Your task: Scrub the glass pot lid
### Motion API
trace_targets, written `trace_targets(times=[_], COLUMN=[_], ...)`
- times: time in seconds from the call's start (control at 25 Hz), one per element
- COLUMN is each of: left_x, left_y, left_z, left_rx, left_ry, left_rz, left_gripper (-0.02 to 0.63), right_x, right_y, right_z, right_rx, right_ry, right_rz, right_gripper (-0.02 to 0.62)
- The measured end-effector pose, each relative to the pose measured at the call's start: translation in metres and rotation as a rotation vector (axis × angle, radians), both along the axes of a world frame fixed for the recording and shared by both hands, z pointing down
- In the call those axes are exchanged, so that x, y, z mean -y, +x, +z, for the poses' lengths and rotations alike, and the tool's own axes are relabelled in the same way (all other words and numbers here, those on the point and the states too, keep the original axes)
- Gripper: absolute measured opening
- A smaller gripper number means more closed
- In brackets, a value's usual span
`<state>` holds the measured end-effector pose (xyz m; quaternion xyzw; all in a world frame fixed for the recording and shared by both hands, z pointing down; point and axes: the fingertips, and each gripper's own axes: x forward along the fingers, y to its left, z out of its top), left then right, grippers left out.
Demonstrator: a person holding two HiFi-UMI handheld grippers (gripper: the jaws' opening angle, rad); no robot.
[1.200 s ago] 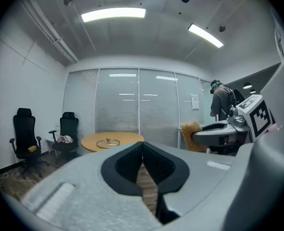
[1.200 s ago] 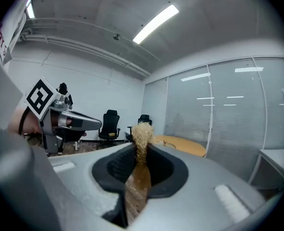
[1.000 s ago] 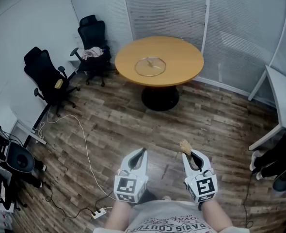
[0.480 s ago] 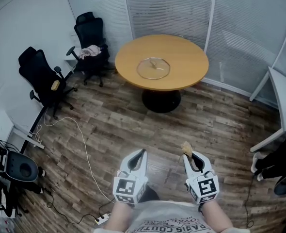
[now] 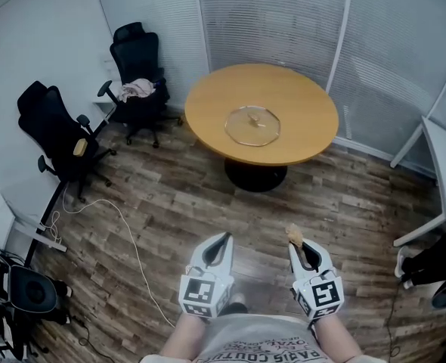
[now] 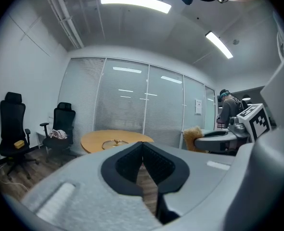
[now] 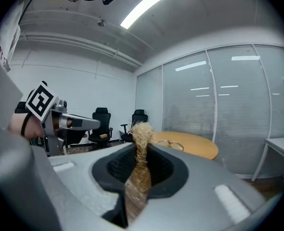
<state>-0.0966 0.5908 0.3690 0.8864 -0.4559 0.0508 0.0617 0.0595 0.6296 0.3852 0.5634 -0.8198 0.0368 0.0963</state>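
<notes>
1. My left gripper (image 5: 223,238) is empty: its fingers (image 6: 125,165) are pressed together with nothing between them.
2. My right gripper (image 5: 296,243) is pinching a straw-coloured scrubber (image 7: 141,141). Its tuft sticks out past the fingertips, so the tool is in hand.
3. The glass pot lid (image 5: 253,125) lies flat near the middle of the round wooden bench (image 5: 208,100), its knob showing on top. I see nothing else on that top.
4. I am standing on the floor (image 5: 170,195), well apart from the bench. Both grippers are held low in front of me and point toward it. Neither touches the lid.
5. By my reckoning the scrubbing has not begun. Only taking up the scrubber looks done.
6. Left to do: walk up to the bench and steady the lid with the left fingers, probably at its rim or knob. Then rub the scrubber over the glass. The lid may slide on the smooth top if I don't hold it.
</notes>
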Motion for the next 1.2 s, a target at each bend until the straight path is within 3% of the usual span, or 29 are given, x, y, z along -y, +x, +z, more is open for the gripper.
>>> trace_targets(times=[0.2, 0.6, 0.88, 1.2], left_x=[0.039, 0.124, 0.224, 0.361], left_y=[-0.025, -0.035, -0.015, 0.035], left_z=[-0.001, 0.03, 0.04, 0.018], left_rx=[-0.001, 0.019, 0.056, 0.017], left_ry=[-0.009, -0.053, -0.062, -0.063], left_rz=[0.025, -0.025, -0.08, -0.102], left_gripper=[0.008, 0.008, 0.008, 0.008], right_x=[0.037, 0.134, 0.248, 0.389], right_y=[-0.025, -0.025, -0.001, 0.056], right_z=[0.003, 0.034, 0.05, 0.034], right_rx=[-0.014, 0.011, 0.048, 0.048], right_ry=[-0.013, -0.059, -0.075, -0.067], right_rz=[0.038, -0.003, -0.063, -0.094], right_gripper=[0.061, 0.061, 0.061, 0.061])
